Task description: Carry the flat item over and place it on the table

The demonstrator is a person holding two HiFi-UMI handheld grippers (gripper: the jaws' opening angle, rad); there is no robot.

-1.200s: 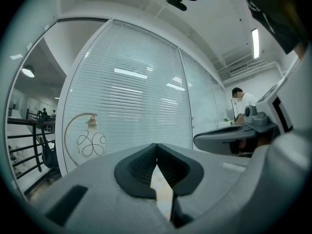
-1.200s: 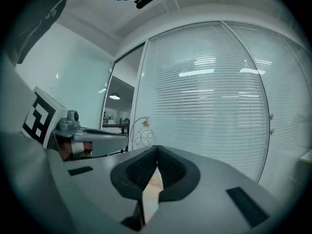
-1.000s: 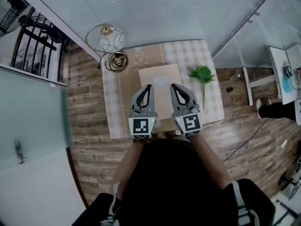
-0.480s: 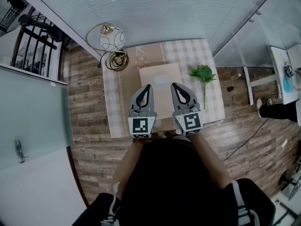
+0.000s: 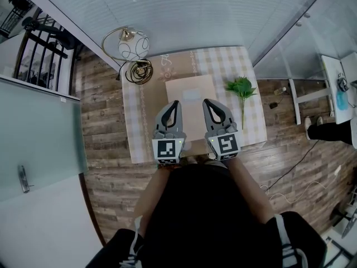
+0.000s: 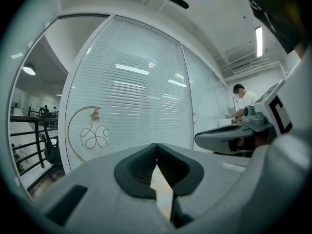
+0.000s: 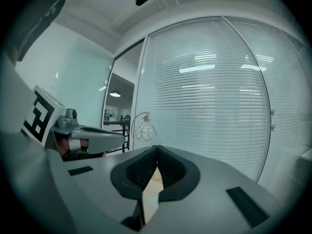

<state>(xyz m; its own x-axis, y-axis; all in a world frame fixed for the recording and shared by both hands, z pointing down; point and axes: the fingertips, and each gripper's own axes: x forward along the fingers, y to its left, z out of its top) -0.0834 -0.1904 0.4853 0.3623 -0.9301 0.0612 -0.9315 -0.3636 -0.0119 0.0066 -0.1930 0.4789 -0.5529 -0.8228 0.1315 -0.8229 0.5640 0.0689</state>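
**Spotter:** Where's the board, and what are your claws doing?

**Me:** The board (image 5: 189, 94) lies flat on the table (image 5: 136, 133), mid-cloth, with a leafy sprig (image 5: 240, 88) just beside its right edge. My left claw (image 5: 176, 102) and right claw (image 5: 206, 101) sit over its near end. Both are closed tip to tip with nothing pinched. Through the slot behind the tips I only see a tan surface underneath.

**Spotter:** How would it handle?

**Me:** I'd judge it light and fairly stiff, like cardboard, and smooth enough to slide on the cloth. It looks too thin to grab from above. I'd take it by the near edge, one claw toward each corner, so it doesn't sag or swing.

**Spotter:** Anything you can't see?

**Me:** The near edge itself is under my claws and body. I can't tell whether the tips touch the board or hover, nor how thick it is. The pale patch on top is too small to read.
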